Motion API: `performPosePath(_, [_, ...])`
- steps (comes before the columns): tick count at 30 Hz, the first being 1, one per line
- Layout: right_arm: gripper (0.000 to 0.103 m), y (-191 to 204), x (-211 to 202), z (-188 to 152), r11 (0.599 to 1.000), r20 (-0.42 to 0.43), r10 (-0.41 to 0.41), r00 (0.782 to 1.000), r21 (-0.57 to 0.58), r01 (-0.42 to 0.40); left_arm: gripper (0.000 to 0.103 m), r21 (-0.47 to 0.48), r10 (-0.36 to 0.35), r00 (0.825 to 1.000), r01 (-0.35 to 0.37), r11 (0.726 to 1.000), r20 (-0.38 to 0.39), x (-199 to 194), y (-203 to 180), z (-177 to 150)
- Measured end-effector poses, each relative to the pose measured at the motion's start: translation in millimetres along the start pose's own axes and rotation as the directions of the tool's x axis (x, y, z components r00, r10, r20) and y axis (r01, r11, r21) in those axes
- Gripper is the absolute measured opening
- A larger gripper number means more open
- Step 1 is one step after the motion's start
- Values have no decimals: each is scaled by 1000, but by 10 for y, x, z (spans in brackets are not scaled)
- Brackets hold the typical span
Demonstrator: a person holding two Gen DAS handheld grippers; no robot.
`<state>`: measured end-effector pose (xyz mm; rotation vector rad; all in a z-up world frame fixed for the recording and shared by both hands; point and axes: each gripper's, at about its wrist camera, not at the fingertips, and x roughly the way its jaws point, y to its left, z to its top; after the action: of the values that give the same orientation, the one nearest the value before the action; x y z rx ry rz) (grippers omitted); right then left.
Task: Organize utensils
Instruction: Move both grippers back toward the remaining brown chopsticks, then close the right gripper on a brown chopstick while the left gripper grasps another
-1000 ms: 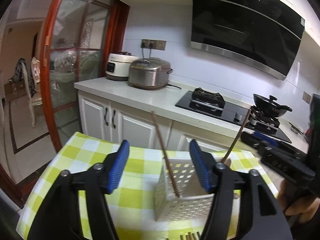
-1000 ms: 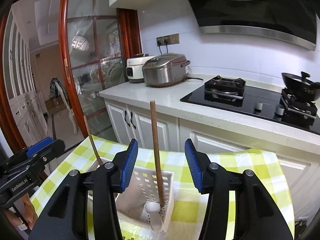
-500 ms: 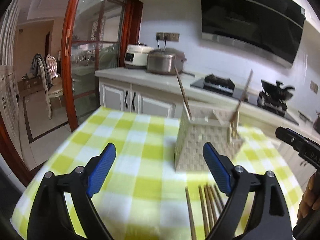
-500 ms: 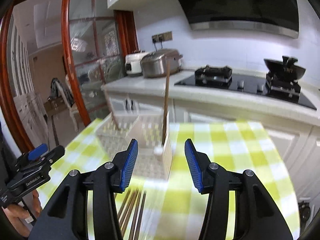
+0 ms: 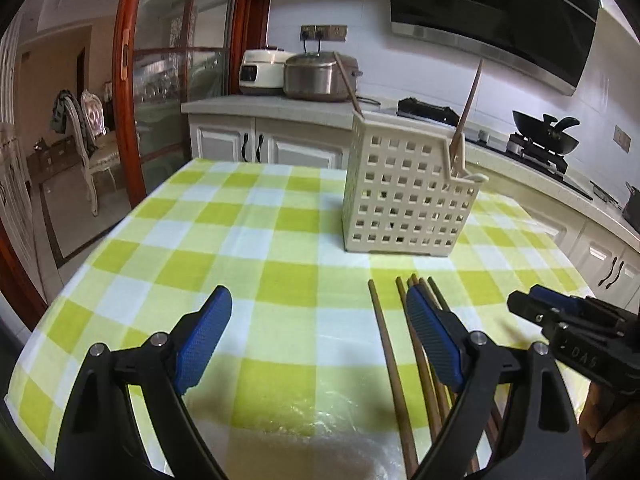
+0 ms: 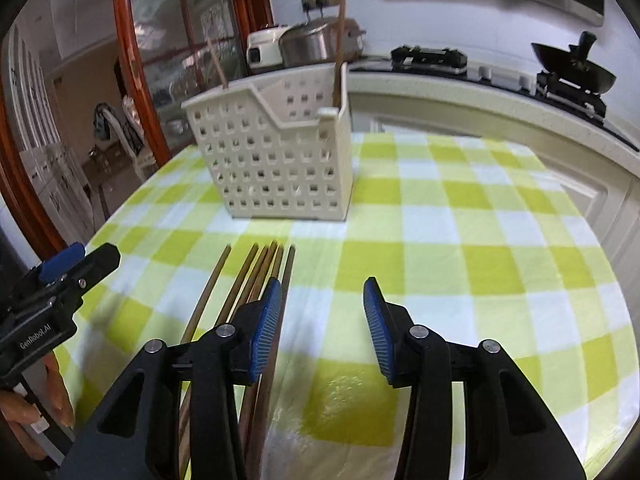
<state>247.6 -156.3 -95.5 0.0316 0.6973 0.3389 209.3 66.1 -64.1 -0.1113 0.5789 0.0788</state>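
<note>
Change: you have pulled both grippers back and down from above the basket; a second ago they hung over its open top, now they sit low over the near worktop.
Left gripper point(image 5: 318, 326): your jaws stand wide apart and hold nothing; the right-hand finger lies over the bundle of loose chopsticks.
Right gripper point(image 6: 323, 310): jaws apart, a little narrower than the left pair, empty; the left-hand finger overlaps the rightmost sticks.
Loose chopsticks point(image 5: 386, 340): several brown sticks lie flat on the checked cloth point(image 5: 248, 248), side by side, tips toward the basket, between your two grippers.
Basket point(image 5: 404, 196): the white perforated basket stands upright on the cloth, beyond the stick tips and apart from them.
Chopsticks in basket: one chopstick point(image 5: 347, 82) leans out of the far left corner, another chopstick point(image 5: 468, 104) leans out on the right side.
Background: rice cookers point(image 5: 316, 76) and a wok point(image 5: 544, 134) sit on the kitchen counter behind.
</note>
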Motion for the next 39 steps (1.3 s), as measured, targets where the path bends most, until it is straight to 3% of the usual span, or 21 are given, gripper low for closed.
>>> performPosePath(12, [13,183,347,-49,998,-119,31,992,-51,-37,86,2,15,999,-15,1000,-42,139,72,-15])
performPosePath(29, [10,337,587,-22,995,-192,6,981,-101,-26,86,14,25,997,-24,1000,-70,231,96,-52])
performPosePath(39, [6,196,543,-28,997,-165,3,986,-71,-14,86,31,21,994,-18,999,-106,297,35,-54])
